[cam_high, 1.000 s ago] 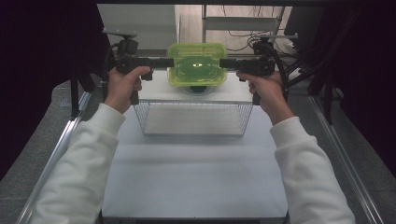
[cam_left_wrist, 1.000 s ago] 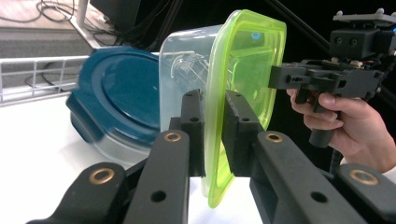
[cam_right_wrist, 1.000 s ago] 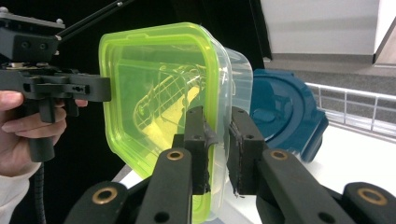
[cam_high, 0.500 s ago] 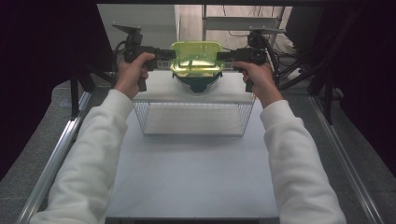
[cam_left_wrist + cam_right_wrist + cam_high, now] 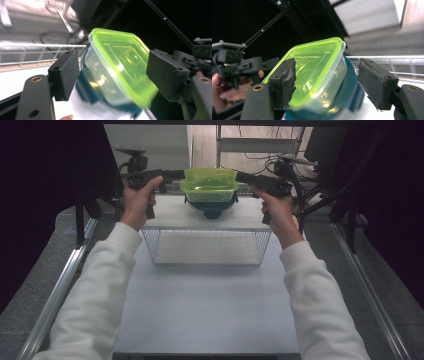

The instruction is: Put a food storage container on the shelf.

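Both grippers, left gripper (image 5: 172, 174) and right gripper (image 5: 245, 177), have just spread their jaws, releasing the green-lidded container (image 5: 208, 185) onto the dark blue bowl (image 5: 212, 208); only withdrawing remains.

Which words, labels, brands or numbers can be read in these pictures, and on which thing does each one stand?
None: no readable text in any view.
The green lid has raised moulded lines, seen through glare and blur; no letters can be made out.
The clear box, the dark bowl under it and the wire basket bear no label.
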`<state>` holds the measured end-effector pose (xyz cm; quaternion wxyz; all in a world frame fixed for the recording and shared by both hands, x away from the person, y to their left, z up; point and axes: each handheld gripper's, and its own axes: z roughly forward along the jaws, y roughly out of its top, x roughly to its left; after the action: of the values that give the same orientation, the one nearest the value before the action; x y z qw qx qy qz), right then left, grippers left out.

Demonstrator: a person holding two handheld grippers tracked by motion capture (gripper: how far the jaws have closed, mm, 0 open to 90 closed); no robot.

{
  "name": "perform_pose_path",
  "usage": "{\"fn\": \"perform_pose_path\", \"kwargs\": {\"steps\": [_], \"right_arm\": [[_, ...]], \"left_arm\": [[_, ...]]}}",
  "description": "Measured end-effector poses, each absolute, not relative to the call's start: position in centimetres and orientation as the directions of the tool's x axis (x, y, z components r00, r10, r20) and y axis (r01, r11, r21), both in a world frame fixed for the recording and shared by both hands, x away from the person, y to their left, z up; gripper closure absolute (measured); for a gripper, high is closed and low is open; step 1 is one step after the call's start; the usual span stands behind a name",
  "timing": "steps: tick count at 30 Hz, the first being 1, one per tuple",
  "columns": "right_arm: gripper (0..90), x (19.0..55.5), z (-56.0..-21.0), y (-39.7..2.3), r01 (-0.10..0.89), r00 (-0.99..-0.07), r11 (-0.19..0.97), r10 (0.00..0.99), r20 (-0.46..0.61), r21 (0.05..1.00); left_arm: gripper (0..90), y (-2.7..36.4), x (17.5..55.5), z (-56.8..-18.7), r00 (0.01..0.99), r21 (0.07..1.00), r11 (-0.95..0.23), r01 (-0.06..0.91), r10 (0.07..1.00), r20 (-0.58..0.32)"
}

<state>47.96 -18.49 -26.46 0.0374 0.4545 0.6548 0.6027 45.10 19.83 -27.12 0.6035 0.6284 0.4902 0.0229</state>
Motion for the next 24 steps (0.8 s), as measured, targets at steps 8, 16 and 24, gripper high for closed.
{"fn": "perform_pose_path", "kwargs": {"steps": [8, 16, 24], "right_arm": [[29.5, 39.8, -29.8, -22.7, 0.413, -0.716, 0.075, 0.642, 0.273, 0.908], [30.4, 34.3, -36.8, -25.8, 0.441, -0.713, 0.163, 0.661, 0.235, 0.883], [29.4, 33.2, -41.2, -27.0, 0.495, -0.683, 0.206, 0.692, 0.232, 0.844]], "left_arm": [[23.0, 20.8, 35.9, -31.4, 0.599, 0.86, 0.058, 0.508, 0.694, -0.4], [23.7, 20.5, 29.1, -39.1, 0.594, 0.839, -0.034, 0.543, 0.722, -0.355], [23.1, 19.5, 28.3, -42.7, 0.573, 0.792, -0.103, 0.602, 0.747, -0.338]]}}
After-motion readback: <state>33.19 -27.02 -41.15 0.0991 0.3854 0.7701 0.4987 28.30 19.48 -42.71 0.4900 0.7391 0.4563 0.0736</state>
